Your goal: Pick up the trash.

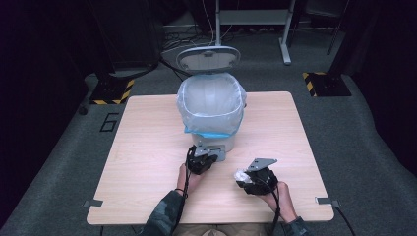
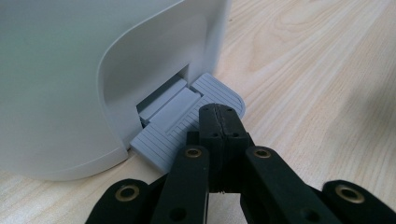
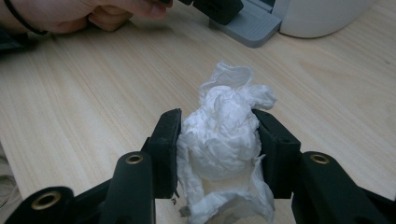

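Observation:
A small white pedal bin (image 1: 212,109) stands on the wooden table with its lid (image 1: 208,58) raised and a clear liner with a blue edge inside. My left gripper (image 2: 219,116) is shut, its closed tips pressing on the bin's grey foot pedal (image 2: 187,122); from above it (image 1: 206,158) sits right at the bin's base. My right gripper (image 3: 218,135) is shut on a crumpled white tissue (image 3: 222,140), held just above the table. In the high view it (image 1: 242,176) hovers right of the left hand, with the tissue (image 1: 240,174) at its tip.
The light wooden table (image 1: 147,147) has bare surface left and right of the bin. Metal clips (image 1: 92,203) sit at the front corners. A person's left hand (image 3: 84,14) is in the right gripper view. Stands with striped bases (image 1: 112,91) rise from the dark floor beyond the table.

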### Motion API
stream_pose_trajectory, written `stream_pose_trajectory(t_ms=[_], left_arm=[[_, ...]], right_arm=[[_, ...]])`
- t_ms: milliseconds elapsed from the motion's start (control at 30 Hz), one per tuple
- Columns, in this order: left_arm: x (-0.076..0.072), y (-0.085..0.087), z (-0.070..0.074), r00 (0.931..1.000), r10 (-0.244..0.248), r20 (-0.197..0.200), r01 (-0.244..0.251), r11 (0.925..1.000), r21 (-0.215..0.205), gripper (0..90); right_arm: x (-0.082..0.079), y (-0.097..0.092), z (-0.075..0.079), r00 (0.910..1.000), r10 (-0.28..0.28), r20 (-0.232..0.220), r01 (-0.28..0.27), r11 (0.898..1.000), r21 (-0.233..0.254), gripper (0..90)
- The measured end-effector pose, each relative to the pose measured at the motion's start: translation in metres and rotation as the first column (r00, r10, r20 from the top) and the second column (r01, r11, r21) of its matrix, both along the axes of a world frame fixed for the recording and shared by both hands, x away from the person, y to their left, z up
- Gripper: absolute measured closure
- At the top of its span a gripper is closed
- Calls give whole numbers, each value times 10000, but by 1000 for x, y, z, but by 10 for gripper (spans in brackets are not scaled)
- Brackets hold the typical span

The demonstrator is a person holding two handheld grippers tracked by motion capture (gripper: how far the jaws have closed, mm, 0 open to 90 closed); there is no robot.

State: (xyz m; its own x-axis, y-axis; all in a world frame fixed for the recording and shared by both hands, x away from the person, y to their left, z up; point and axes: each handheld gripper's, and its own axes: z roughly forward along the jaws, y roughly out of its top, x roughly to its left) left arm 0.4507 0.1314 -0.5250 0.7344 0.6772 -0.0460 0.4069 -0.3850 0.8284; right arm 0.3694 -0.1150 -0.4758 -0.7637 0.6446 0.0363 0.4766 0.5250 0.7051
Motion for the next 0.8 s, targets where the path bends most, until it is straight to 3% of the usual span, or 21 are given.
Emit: stream_pose_trajectory(t_ms=[100, 400, 533, 800], left_arm=[[0, 0, 0, 10000, -33, -29, 32, 9998, -183, 899], [1, 1, 0, 9999, -39, -115, 38, 9999, -97, 898], [1, 0, -1, 9998, 12, -188, -20, 9991, -418, 898], [2, 2, 0, 9997, -34, -243, 27, 9996, -290, 898]], right_arm=[[1, -2, 5, 10000, 35, -33, -35, 10000, 60, 559], [6, -5, 22, 9997, 208, -130, -205, 9995, 250, 569], [9, -8, 33, 9996, 230, -142, -224, 9989, 404, 569], [11, -17, 45, 9991, 235, -346, -207, 9968, 766, 570]])
